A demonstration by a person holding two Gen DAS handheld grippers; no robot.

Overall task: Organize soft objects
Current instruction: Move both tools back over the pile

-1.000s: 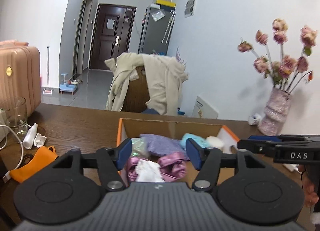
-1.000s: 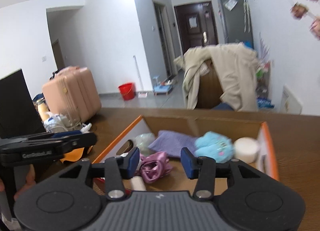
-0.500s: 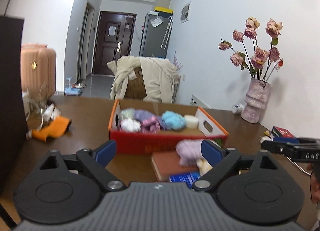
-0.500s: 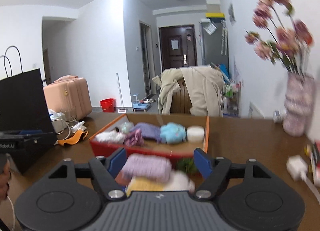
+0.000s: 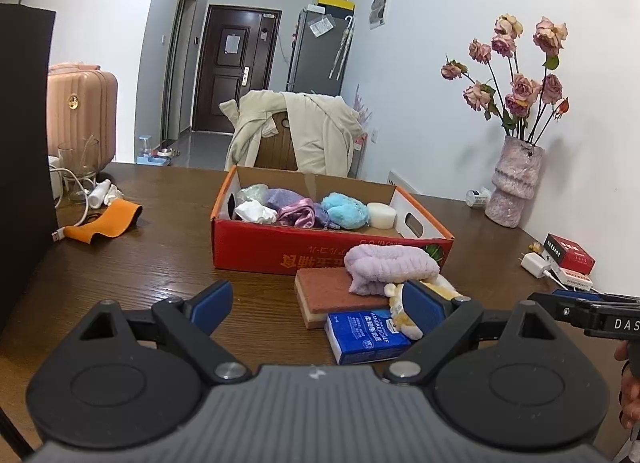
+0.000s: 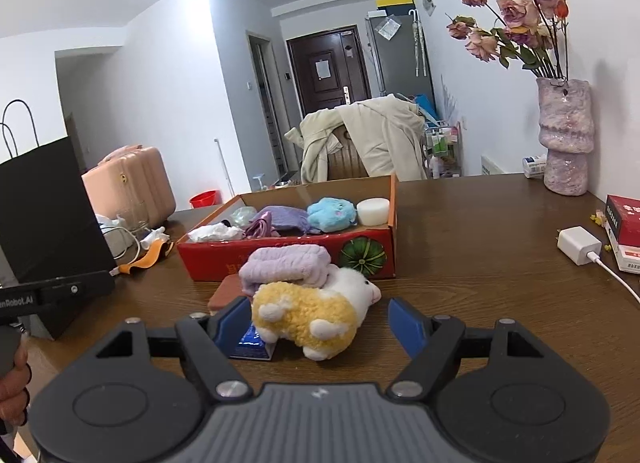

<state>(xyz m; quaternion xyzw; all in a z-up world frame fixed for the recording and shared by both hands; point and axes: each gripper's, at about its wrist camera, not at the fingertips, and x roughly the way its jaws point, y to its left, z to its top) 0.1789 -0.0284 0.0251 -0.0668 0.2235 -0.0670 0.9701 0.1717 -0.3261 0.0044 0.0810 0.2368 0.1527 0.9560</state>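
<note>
A dark wood-grain bench (image 5: 168,263) fills the lower half of both views, in a white-walled room with a dark door (image 5: 236,67) at upper centre, a chair draped with a cream coat (image 5: 296,131), a pink suitcase (image 5: 80,99) at left and a vase of dried roses (image 5: 516,179) at right. At mid-frame sits a red cardboard box (image 5: 304,251) holding soft items: a blue plush (image 5: 346,211), purple cloths, white tissue and a round white sponge (image 5: 382,215). Just in front of the box lie a lilac towel (image 5: 390,267) on a brown scouring pad (image 5: 328,291), a blue tissue pack (image 5: 366,337) and a yellow-and-white plush sheep (image 6: 316,315). An orange strap (image 5: 106,219), a cable and a glass lie at left; a white charger (image 6: 578,245) and a red packet at right. The left tongs (image 5: 316,303) stand wide apart with nothing between them but the bench and the pile's edge; the right tongs (image 6: 320,321) are apart around the sheep, their left pad close beside it and the right pad clear of it. A second ago both tongs were narrower and hung right over the box's contents; both have since pulled back toward the near edge, their jaws having just been opening, so the whole box and the pile before it now show.
</note>
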